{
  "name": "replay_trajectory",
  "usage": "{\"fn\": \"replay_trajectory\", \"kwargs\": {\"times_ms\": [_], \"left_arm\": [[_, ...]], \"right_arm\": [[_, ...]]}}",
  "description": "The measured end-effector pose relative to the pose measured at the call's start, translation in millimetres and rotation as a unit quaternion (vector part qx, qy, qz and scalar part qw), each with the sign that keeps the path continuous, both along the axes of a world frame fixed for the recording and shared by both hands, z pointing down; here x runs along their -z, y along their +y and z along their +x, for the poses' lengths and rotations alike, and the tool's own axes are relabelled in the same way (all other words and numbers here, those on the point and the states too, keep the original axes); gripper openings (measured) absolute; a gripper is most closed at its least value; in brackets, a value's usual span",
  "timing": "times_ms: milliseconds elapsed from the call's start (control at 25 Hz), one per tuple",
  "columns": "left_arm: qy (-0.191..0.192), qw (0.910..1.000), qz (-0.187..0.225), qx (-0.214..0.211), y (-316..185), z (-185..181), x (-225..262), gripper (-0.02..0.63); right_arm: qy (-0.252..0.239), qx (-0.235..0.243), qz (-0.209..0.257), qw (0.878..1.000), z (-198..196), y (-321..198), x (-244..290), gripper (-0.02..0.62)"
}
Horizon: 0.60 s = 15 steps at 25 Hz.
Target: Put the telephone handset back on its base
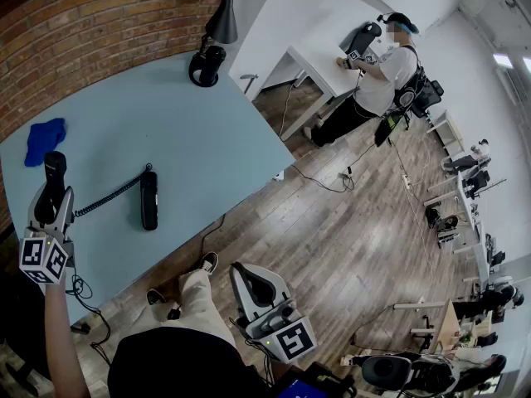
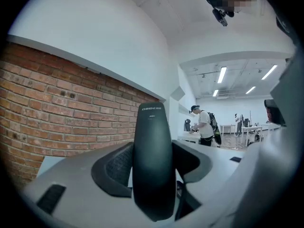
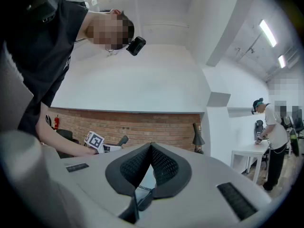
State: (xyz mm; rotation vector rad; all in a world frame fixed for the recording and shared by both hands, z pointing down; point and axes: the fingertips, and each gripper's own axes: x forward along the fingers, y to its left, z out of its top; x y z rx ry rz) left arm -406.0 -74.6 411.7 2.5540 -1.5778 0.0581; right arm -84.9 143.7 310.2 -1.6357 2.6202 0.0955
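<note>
My left gripper [image 1: 51, 199] is at the table's left edge, shut on the black telephone handset [image 1: 54, 172], which stands upright between its jaws. In the left gripper view the handset [image 2: 152, 175] fills the gap between both pads, and the gripper [image 2: 153, 151] points at the brick wall. A coiled black cord [image 1: 108, 196] runs from the gripper across the table to the slim black base [image 1: 148, 199], which lies flat on the light blue table [image 1: 199, 139], to the right of the gripper. My right gripper [image 1: 247, 279] hangs off the table over the wooden floor, shut and empty [image 3: 152, 146].
A blue cloth [image 1: 44, 139] lies at the table's left rear. A black desk lamp [image 1: 211, 56] stands at the far corner. The table's front edge [image 1: 207, 222] runs diagonally above the wooden floor. Another person [image 1: 382, 65] works at a white table far right.
</note>
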Motion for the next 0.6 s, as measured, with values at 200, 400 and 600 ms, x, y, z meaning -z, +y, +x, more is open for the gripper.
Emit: {"fn": "replay_trajectory", "kwargs": {"times_ms": [200, 400, 600], "left_arm": [[0.002, 1.0000, -0.007, 0.005, -5.9, 1.4, -1.2, 0.275], [-0.002, 0.9995, -0.026, 0.018, 5.6, 11.1, -13.0, 0.275], [-0.006, 0.9978, -0.046, 0.048, 18.4, 31.4, -29.0, 0.275]], "right_arm": [[-0.002, 0.052, -0.032, 0.998, -17.0, -18.0, -11.8, 0.020], [0.011, 0.099, -0.043, 0.994, -25.1, -37.4, -23.9, 0.019], [-0.003, 0.160, -0.050, 0.986, -16.0, -69.8, -37.4, 0.019]]}}
